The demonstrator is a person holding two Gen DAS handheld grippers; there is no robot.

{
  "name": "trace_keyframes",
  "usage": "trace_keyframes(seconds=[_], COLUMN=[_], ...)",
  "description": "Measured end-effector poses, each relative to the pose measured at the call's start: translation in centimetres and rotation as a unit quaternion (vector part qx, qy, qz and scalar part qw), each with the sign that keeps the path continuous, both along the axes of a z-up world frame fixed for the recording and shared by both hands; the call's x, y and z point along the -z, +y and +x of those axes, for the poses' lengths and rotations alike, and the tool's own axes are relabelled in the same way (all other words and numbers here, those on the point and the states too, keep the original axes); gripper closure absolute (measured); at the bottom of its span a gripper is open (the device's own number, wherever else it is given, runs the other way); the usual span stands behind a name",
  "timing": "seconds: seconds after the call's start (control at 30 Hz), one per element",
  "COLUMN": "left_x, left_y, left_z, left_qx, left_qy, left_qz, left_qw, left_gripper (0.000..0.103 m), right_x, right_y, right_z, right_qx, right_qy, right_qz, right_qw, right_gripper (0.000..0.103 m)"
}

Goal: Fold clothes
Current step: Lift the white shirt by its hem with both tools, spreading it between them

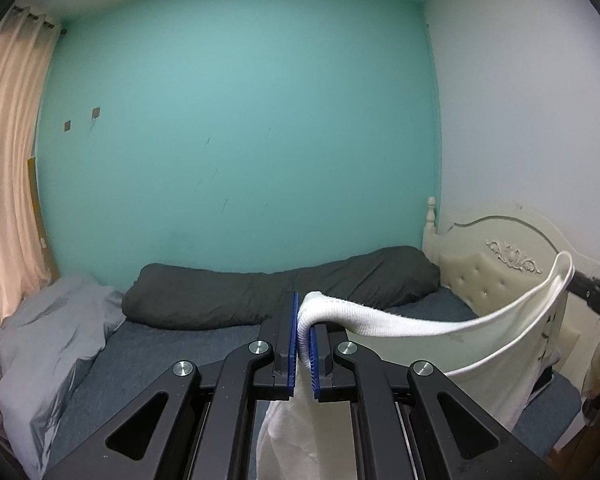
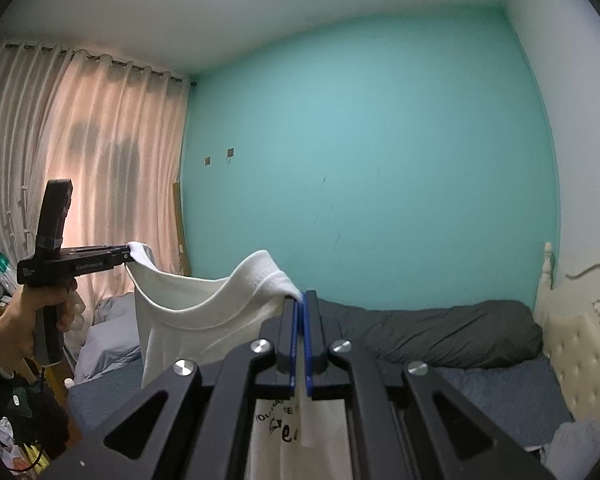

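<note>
Both pairs of jaws are clamped tight on cloth. The left gripper (image 1: 305, 334) pinches one shoulder of the white cotton T-shirt with black lettering (image 1: 420, 326), a ribbed roll of its neckband bunched over the blue pads. The right gripper (image 2: 301, 344) bites the other shoulder, with the printed front hanging straight down beneath it. Between the two, the neckline sags in a shallow curve, so the shirt is held up in the air by its shoulders, in front of the person and above the bed with the dark blue sheet (image 1: 172, 344), not lying on it.

In the right wrist view the person's hand (image 2: 46, 312) grips the left tool's handle at about the same height as the right one.

To my eye this is the spreading stage, before any fold. It would go best if the two grippers drew apart until the shoulder line runs taut and level, then lowered the shirt flat onto the clear stretch of sheet, short of the dark grey rolled duvet (image 1: 284, 286) along the turquoise wall (image 1: 240, 120) and the crumpled pale grey quilt (image 1: 48, 332). Keeping both grips firm matters; a slip at either shoulder would drop that side in a heap.
</note>
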State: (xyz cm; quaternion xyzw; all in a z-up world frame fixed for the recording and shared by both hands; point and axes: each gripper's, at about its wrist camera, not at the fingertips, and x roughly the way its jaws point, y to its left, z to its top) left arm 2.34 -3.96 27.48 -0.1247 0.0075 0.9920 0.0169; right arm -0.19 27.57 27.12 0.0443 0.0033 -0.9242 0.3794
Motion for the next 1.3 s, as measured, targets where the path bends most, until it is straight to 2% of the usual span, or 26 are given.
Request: trace_keyframes(seconds=[0.33, 0.47, 0.6, 0.73, 1.03, 1.3], left_x=[1.5, 4.1, 7.4, 9.3, 14.0, 18.8], left_y=[-0.7, -0.2, 0.2, 0.2, 0.0, -0.6], left_z=[0.7, -1.1, -3.9, -5.5, -10.0, -16.2], left_qx=[-0.001, 0.004, 0.009, 0.01, 0.022, 0.024], left_qy=[-0.012, -0.035, -0.068, -0.078, -0.109, -0.147], left_qz=[0.002, 0.002, 0.006, 0.006, 0.011, 0.021], left_qw=[0.9999, 0.9994, 0.9976, 0.9969, 0.9938, 0.9886], left_gripper=[0.098, 0.098, 0.098, 0.098, 0.098, 0.098], right_x=[2.9, 5.8, 10.9, 13.2, 14.8, 17.7], right_y=[-0.7, -1.5, -2.0, -1.2, -1.6, -1.9], right_z=[3.3, 3.9, 0.9, -1.5, -5.4, -10.9], right_qx=[-0.017, -0.023, -0.012, 0.001, 0.015, 0.031], right_qy=[-0.014, -0.019, -0.078, -0.102, -0.113, -0.136], right_qz=[0.0, 0.015, 0.022, 0.021, 0.032, 0.047], right_qw=[1.0, 0.999, 0.997, 0.995, 0.993, 0.989], right_gripper=[0.101, 0.101, 0.102, 0.102, 0.102, 0.102])
